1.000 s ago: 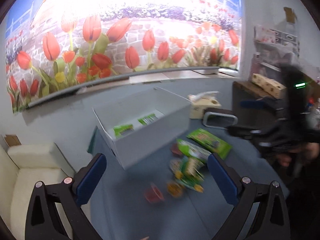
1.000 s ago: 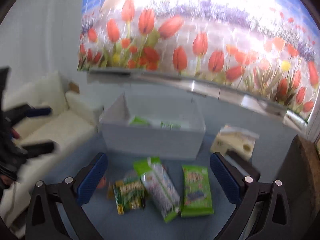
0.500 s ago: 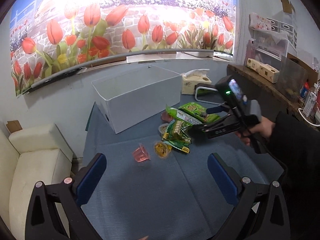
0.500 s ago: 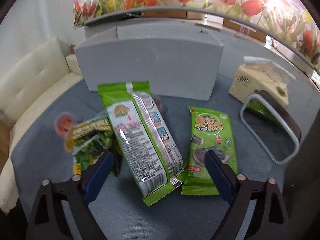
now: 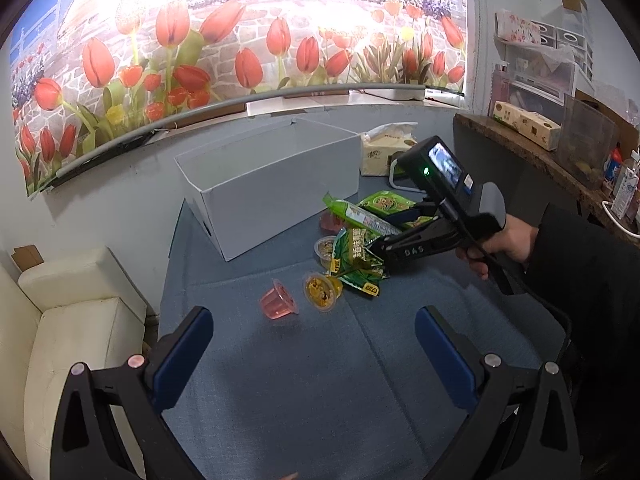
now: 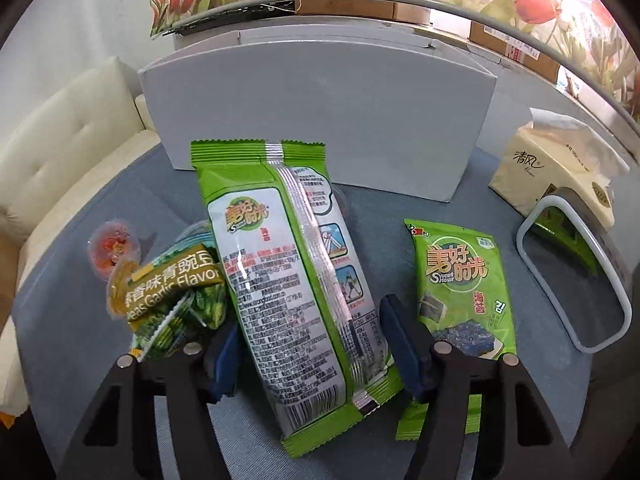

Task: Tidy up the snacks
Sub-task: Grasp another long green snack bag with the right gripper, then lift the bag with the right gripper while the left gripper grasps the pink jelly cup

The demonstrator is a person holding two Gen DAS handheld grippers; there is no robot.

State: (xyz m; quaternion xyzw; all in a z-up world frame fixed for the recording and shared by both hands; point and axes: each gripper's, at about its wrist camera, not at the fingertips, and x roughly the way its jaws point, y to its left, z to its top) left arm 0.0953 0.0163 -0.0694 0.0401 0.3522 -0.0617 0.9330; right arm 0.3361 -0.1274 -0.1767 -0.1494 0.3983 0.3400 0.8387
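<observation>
Right hand-held gripper (image 6: 308, 354) has closed around seaweed packet (image 6: 288, 280).

Black right gripper (image 5: 374, 246) w/ blue-padded jaws, "DAS" marking, dark sleeve.

— Where does the large seaweed packet (image 6: 296, 280) lie?
— On the tabletop (image 6: 520, 392) before the box (image 6: 320, 116), between the right gripper's fingers (image 6: 400, 344). The pea bag (image 6: 172, 296) lies left of it, the small seaweed packet (image 6: 464, 292) right.
— And the jelly cups?
— One (image 5: 279, 303) beside another (image 5: 322, 290), nearer the left gripper (image 5: 314, 360).
</observation>
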